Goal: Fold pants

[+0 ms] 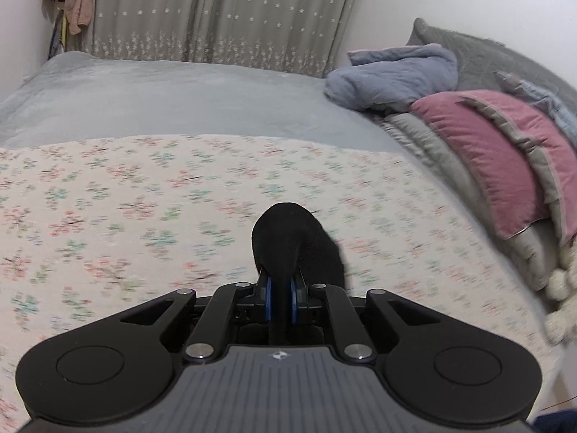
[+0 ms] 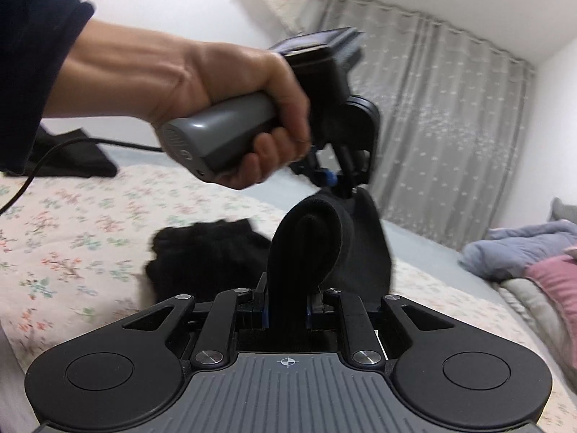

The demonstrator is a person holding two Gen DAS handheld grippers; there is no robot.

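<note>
Your left tongs are clamped on a fold of the black pants; your right tongs are clamped on another fold of them; the pants are lifted at that end, their bulk trailing down to the left onto the floral bedspread of the bed; their full long axis is hidden; your left hand grips its handle above.

The floral sheet lies bare ahead and left of the left gripper, and the grey blanket beyond it too. To the right, pillows and a blue quilt crowd the bed's edge. Black pants hang bunched between both grippers, and a black cloth lies behind the left hand.
</note>
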